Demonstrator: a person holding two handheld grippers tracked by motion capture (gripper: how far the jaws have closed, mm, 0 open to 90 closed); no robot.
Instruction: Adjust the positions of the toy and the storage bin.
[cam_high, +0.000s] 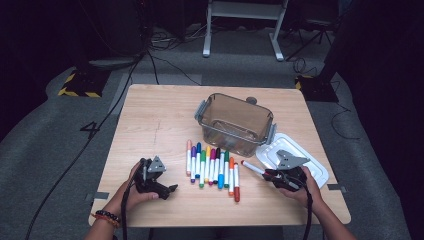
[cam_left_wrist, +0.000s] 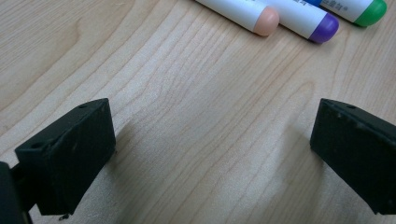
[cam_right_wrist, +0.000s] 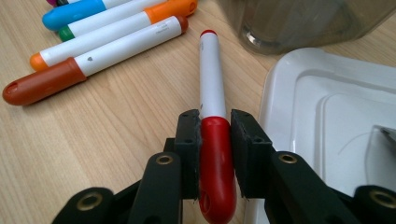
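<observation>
Landmark for all places: the tub (cam_high: 236, 123), clear brown, lid off, standing at the middle-back of the table (cam_high: 150, 115).

Left gripper (cam_high: 159, 186): you park it well to the near-left of the tub, low over bare wood. Its jaws stand wide apart with nothing between them. It seems placed there to wait, out of the way. In the left gripper view the peach, purple and green marker ends lie just ahead of it, apart from the jaws.

Row of markers (cam_high: 212, 167): it lies just in front of the tub, side by side, so each can likely be picked off the end in turn.

Right gripper (cam_right_wrist: 215, 135): you have it clamped on the red marker (cam_right_wrist: 212, 88) by its cap end, the white barrel pointing toward the tub. The marker sits near the front-right of the tub, between the row and the lid (cam_high: 320, 172).

Room: the tub's mouth is open and unobstructed. The lid lies just right of the tub and under your right hand; its raised rim is the edge to mind. The table's right edge is near.
</observation>
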